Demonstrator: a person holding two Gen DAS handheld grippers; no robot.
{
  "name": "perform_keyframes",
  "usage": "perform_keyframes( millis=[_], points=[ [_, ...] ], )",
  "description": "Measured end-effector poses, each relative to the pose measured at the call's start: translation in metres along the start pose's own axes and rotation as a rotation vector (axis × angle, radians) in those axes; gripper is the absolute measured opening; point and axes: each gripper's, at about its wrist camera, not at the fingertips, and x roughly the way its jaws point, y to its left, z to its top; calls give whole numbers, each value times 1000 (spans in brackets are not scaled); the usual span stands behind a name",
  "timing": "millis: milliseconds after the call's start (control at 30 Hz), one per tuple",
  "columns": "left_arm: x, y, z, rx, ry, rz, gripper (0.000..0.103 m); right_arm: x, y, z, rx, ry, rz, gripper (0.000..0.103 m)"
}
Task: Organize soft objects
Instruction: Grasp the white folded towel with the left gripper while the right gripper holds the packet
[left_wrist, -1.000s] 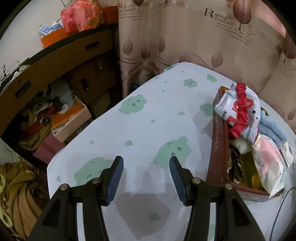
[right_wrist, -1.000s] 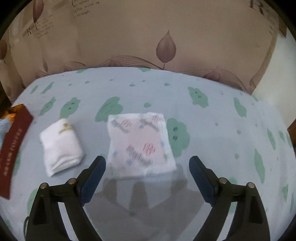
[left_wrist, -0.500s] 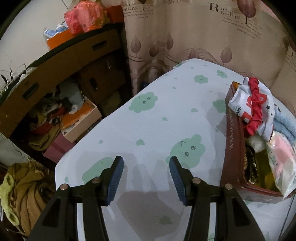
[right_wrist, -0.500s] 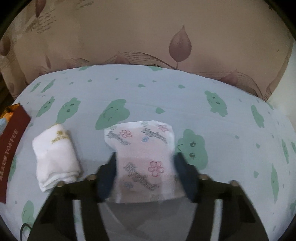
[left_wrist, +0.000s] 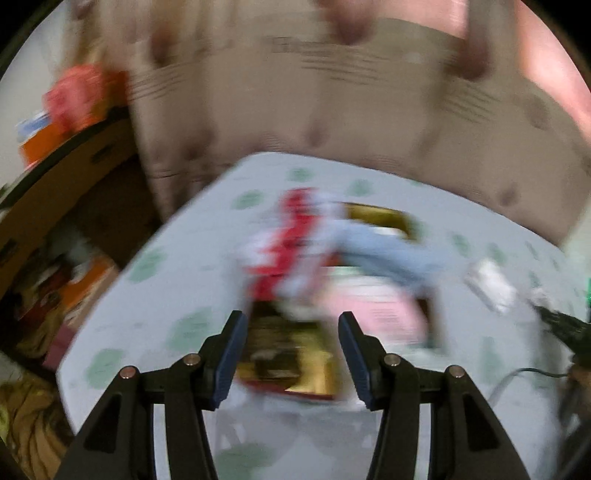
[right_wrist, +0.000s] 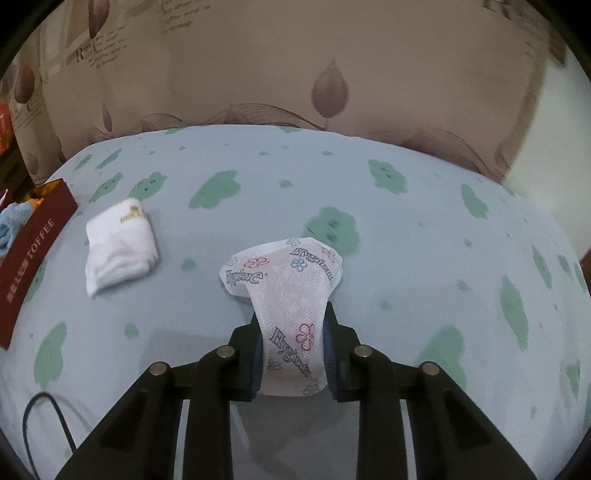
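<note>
You've swung your left gripper (left_wrist: 290, 352) over the box (left_wrist: 295, 373), fingers apart. Your right gripper (right_wrist: 293, 354) has clamped the pack (right_wrist: 286, 291) and raised it; towel (right_wrist: 118, 245) at ten o'clock on the bench (right_wrist: 424, 229).

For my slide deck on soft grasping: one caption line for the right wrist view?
Right gripper pinches a flowered tissue pack above the cloud-print tablecloth; folded white cloth lies nearby.
</note>
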Motion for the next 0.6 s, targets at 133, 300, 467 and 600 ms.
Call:
perform_keyframes(
  millis=[133, 300, 467, 600],
  points=[
    [-3, -66, 8, 83, 24, -147, 53, -13, -15, -16, 20, 2, -6, 24],
    [11, -141, 17, 128, 95, -277, 53, -24, -37, -32, 56, 1, -31, 24],
    [39, -202, 28, 137, 165, -319, 53, -25, -57, -35, 140, 2, 1, 25],
    [68, -237, 40, 91, 224, -323, 53, -23, -54, -35, 124, 6, -13, 26]
  ],
)
